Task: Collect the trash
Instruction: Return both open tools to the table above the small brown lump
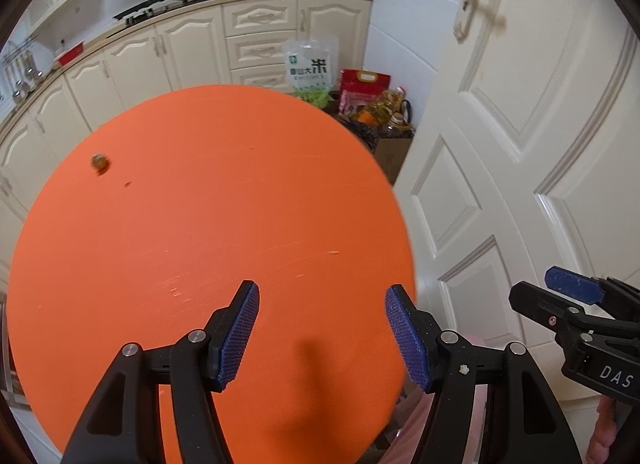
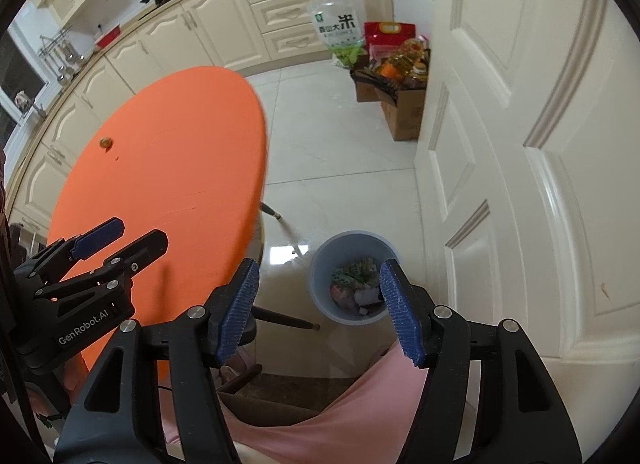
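Both grippers were empty. The left gripper [image 1: 322, 330] hung above the near part of the orange tabletop [image 1: 240, 204], fingers spread wide with nothing between them. The right gripper [image 2: 320, 310] sat off the tabletop's right edge, over the floor [image 2: 340, 168], fingers likewise wide and empty; the blue bin [image 2: 320, 264] lay below it in the right wrist view, standing on the floor just beside the white door [image 2: 520, 144]. Bin already held mixed wrappers and scraps.

One piece of trash remained visible: a small brownish scrap [image 1: 99, 162], blurred, kind not determinable, lying on the far left part of the tabletop, well apart from both grippers. A tiny dark speck [image 1: 127, 184] lay near it. Same scrap confirmed in the right wrist view [image 2: 106, 142].

Judged step: between picks, with most of the tabletop cleared and the last item not yet approached. Task appeared close to done.

Next move, as judged: the left gripper is the nearer one. It would need to reach forward and left across the tabletop, come down over the scrap with the fingers straddling it, and close low against the surface, since the item looks small and flat-sitting. Carry to the bin would then cross the full width of the tabletop to the right.
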`<control>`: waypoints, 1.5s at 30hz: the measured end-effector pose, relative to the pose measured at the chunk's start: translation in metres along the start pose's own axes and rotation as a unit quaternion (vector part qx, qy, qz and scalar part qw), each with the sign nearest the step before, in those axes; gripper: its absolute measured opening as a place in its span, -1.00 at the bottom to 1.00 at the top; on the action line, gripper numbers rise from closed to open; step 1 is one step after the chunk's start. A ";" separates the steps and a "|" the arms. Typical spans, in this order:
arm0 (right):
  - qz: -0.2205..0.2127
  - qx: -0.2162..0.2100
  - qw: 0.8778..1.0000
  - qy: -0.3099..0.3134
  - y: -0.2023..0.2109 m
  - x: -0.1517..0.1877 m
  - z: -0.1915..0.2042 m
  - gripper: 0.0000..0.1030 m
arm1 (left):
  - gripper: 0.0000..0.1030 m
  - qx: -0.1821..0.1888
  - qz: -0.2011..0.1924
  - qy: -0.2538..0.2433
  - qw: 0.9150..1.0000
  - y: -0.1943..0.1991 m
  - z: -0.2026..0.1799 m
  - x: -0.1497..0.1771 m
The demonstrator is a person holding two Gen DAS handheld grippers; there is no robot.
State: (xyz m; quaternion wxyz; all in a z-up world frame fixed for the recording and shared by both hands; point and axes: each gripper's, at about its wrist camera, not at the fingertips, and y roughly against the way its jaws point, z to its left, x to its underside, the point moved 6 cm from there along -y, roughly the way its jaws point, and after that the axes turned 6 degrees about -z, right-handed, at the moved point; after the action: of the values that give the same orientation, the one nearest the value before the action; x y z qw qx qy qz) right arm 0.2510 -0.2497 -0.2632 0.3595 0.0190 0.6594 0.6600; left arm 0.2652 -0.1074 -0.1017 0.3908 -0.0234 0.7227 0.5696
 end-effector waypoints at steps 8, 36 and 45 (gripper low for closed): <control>-0.007 -0.021 0.999 0.038 0.003 0.001 0.062 0.42 | 0.19 -0.024 -0.019 0.040 0.999 0.032 0.052 0.014; 0.000 -0.090 0.977 0.195 -0.044 -0.015 0.280 0.82 | 0.20 -0.135 -0.028 0.172 0.975 0.076 0.171 0.033; -0.006 -0.108 0.973 0.204 -0.087 -0.066 0.319 0.79 | 0.20 -0.154 -0.021 0.201 0.967 0.035 0.215 -0.020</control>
State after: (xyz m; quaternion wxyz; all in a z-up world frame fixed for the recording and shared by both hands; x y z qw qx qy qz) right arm 0.4985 -0.0209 -0.2693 0.2213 -0.1592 0.6436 0.7152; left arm 0.3776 0.0779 -0.0714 0.2408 -0.2121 0.6895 0.6493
